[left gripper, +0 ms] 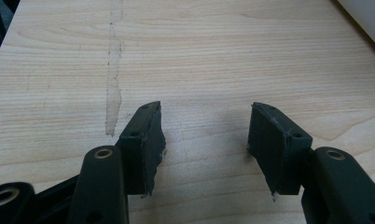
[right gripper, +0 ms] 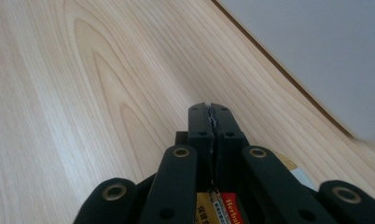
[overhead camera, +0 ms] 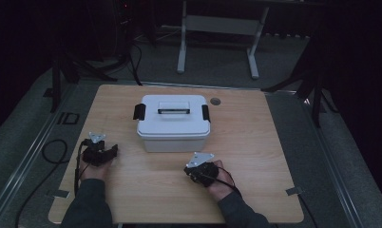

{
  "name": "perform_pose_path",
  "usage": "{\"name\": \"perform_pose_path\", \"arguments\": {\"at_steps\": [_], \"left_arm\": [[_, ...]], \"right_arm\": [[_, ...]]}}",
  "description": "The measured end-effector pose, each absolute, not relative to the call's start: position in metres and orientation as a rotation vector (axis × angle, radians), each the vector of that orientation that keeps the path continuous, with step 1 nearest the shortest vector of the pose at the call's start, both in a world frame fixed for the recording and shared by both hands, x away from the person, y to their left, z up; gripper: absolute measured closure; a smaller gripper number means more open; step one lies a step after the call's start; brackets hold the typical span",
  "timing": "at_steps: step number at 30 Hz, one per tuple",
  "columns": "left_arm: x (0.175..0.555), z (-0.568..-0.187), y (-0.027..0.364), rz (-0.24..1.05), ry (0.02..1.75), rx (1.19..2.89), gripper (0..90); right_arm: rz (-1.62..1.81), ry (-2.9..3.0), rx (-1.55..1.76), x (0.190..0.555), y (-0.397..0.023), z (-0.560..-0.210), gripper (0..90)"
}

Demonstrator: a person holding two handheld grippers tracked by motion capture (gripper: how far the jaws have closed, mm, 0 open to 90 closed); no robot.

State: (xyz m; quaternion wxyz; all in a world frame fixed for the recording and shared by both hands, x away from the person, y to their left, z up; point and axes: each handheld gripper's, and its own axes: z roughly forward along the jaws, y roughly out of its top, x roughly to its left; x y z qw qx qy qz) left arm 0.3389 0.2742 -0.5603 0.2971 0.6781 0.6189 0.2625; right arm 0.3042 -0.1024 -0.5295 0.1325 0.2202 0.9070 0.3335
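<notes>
Left claw [left gripper: 205, 128]: jaws stand wide apart with bare wood between them, holding nothing; it rests low over the bench, left of the box
Right claw [right gripper: 209, 112]: jaws pressed together; a small packet with a red and yellow label [right gripper: 218, 207] shows between them near the base
Box [overhead camera: 173, 121]: white, lid on, black latches at both ends, mid-bench beyond both claws
Bench [overhead camera: 255, 156]: pale wood
</notes>
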Motion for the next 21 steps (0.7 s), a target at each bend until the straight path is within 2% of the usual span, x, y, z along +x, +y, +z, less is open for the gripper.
{"name": "perform_pose_path", "arguments": {"at_steps": [21], "left_arm": [[0.339,-0.561,0.273,0.698,1.643,1.808,45.0]], "right_arm": [[0.947,2.576,0.740,0.295,-0.162,-0.524,87.2]]}}
